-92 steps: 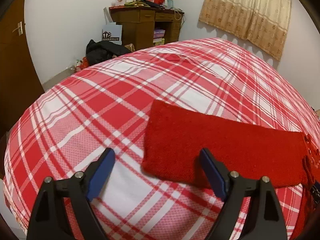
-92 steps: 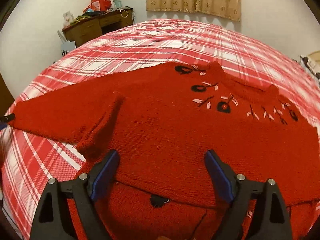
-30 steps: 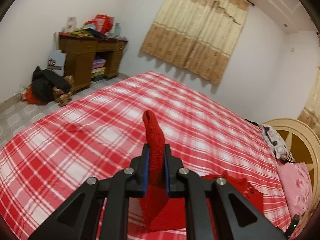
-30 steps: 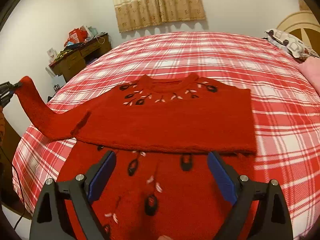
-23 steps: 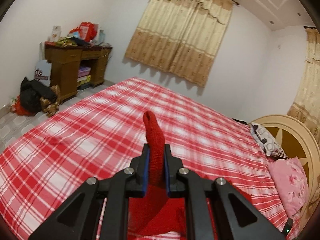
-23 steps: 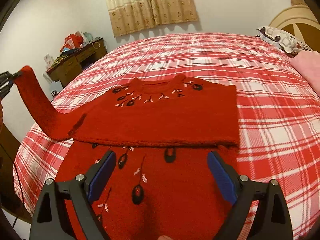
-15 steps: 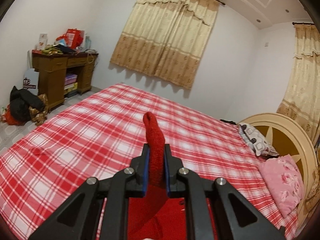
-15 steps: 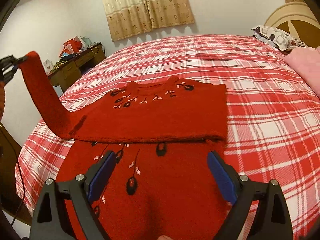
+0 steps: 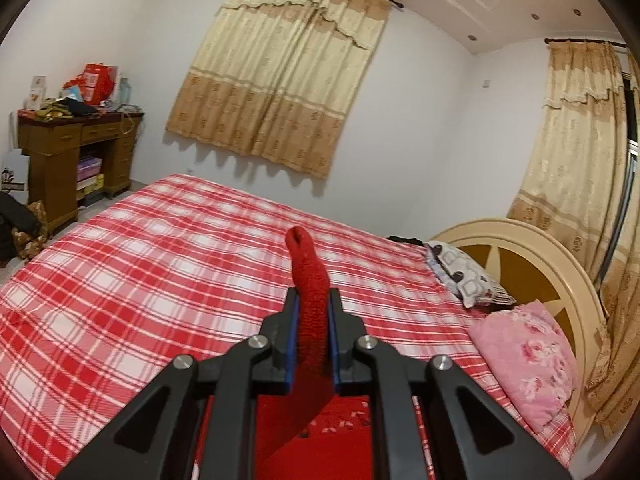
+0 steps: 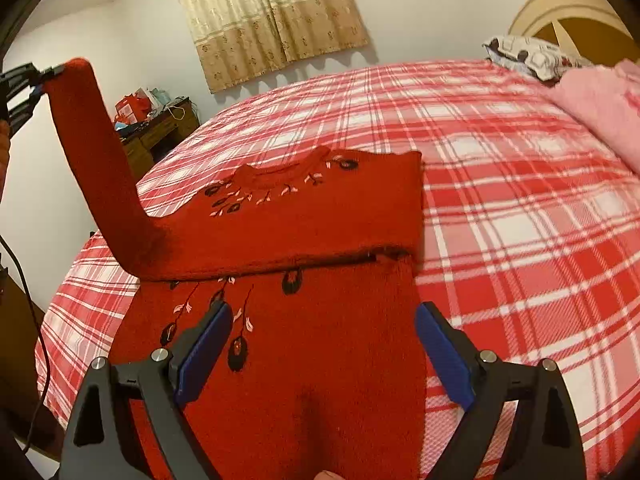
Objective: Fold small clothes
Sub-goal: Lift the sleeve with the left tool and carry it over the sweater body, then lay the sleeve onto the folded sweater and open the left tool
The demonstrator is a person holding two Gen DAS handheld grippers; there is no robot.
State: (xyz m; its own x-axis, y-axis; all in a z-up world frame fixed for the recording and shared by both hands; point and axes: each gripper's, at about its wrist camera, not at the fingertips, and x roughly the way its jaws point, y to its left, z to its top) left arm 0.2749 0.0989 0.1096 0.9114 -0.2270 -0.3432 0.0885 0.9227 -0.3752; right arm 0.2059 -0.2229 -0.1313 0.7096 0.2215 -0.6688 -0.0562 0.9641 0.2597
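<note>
Right wrist view: red sweater (image 10: 304,216) lies on the plaid bed (image 10: 520,200), near-centre, w/ one side already folded over the body so a double layer crosses the middle. My left gripper (image 9: 313,336) is clamped tight on the cuff of the sleeve (image 10: 100,152), jaws nearly closed w/ only knit between them; sleeve stands up off the bed at the left, cuff end poking past the tips. Right gripper (image 10: 324,352) hovers over the near part of the sweater, jaws spread wide, nothing in them; can't tell if the pads brush the knit. Step in hand, as I read it: carrying the left sleeve across to lay it on the body. Next move calls for swinging the cuff rightward and down over the chest, keeping the sleeve flat w/o twist, then letting go; right gripper could pin the near body so the knit doesn't drag. Risk: thick knit may bunch at the shoulder. Containers: none in play on the bed; far left a desk (image 9: 72,148) has open shelves w/ what look like boxes, too small to tell more.
</note>
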